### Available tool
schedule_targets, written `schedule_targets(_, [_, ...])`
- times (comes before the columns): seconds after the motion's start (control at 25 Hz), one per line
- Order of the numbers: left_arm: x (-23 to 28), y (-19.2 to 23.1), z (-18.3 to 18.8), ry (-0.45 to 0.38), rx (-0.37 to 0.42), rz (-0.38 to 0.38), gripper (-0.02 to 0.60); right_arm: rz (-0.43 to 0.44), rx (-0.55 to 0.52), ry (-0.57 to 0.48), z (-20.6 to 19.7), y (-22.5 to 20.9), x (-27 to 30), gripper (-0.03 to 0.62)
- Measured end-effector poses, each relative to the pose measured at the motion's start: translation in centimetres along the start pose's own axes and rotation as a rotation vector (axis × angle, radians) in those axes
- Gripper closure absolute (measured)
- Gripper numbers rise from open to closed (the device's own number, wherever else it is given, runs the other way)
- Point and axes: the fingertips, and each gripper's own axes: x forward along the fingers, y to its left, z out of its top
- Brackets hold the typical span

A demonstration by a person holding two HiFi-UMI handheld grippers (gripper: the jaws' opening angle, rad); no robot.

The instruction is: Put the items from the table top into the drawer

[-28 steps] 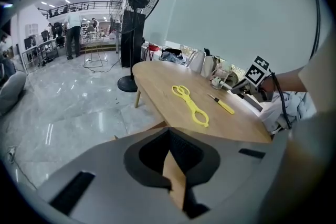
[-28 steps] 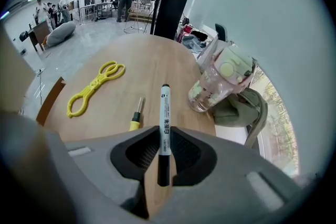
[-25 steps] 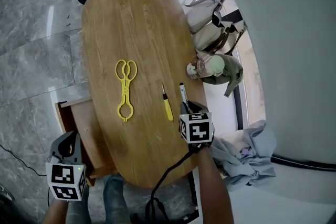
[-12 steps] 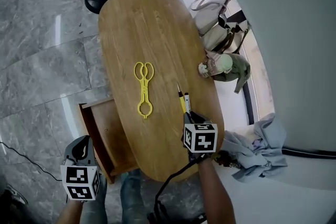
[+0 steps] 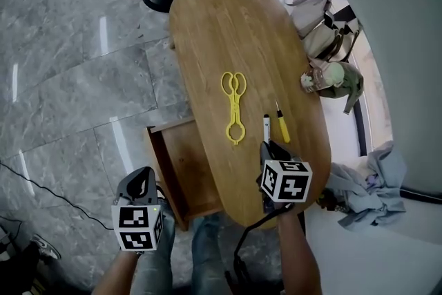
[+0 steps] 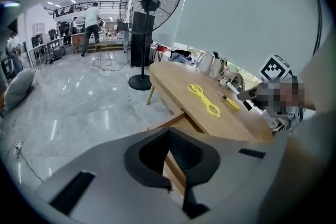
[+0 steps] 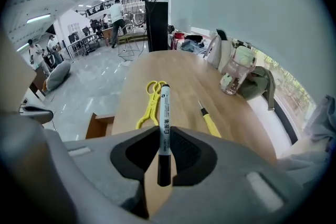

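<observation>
Marker (image 7: 164, 113): white printed barrel, black ends, clamped in the right hand-held gripper (image 7: 165, 135) over the near end of the oval wood-grain tabletop (image 5: 228, 24). Yellow plastic tongs (image 5: 234, 106) and a yellow-handled screwdriver (image 5: 282, 125) lie flat just ahead, apart. An open wooden drawer (image 5: 183, 169) juts from the tabletop's left edge. Left hand-held gripper (image 5: 141, 179) has its jaws together, holding nothing, beside the drawer over glossy marble floor (image 5: 69, 79).

Drawer (image 5: 183, 169) partly hidden beneath the table top (image 5: 228, 24).
</observation>
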Motion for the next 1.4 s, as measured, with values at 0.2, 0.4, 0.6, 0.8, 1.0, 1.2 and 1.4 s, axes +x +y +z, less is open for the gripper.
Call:
schedule_targets(0.2, [-0.4, 1.0, -0.1, -0.007, -0.027, 0.008, 0.586, 0.043, 0.029, 0.008, -1.1, 3.4, 0.2, 0.523])
schedule_targets(0.4, [-0.9, 2.7, -0.6, -0.005, -0.057, 0.025, 0.586, 0.098, 0.050, 0.031, -2.6, 7.0, 0.4, 0.523])
schedule_targets(0.6, [-1.1, 4.8, -2.0, -0.004, -0.101, 0.061, 0.586, 0.149, 0.025, 0.057, -3.9, 10.7, 1.0, 0.523])
schedule_targets(0.8, [-1.5, 7.2, -3.6, 0.010, -0.146, 0.092, 0.585, 0.193, 0.005, 0.076, -4.2, 13.8, 2.0, 0.523])
schedule_targets(1.0, [-2.4, 9.5, -5.0, 0.013, -0.207, 0.136, 0.586, 0.229, -0.045, 0.103, -4.6, 16.6, 2.9, 0.523])
schedule_targets(1.2, [-3.4, 12.0, -6.2, 0.003, -0.275, 0.187, 0.586, 0.261, -0.093, 0.112, -5.2, 19.1, 3.5, 0.523])
schedule_targets(1.4, [-4.8, 15.3, -7.8, 0.004, -0.326, 0.246, 0.586, 0.265, -0.125, 0.130, -5.7, 20.3, 4.0, 0.523])
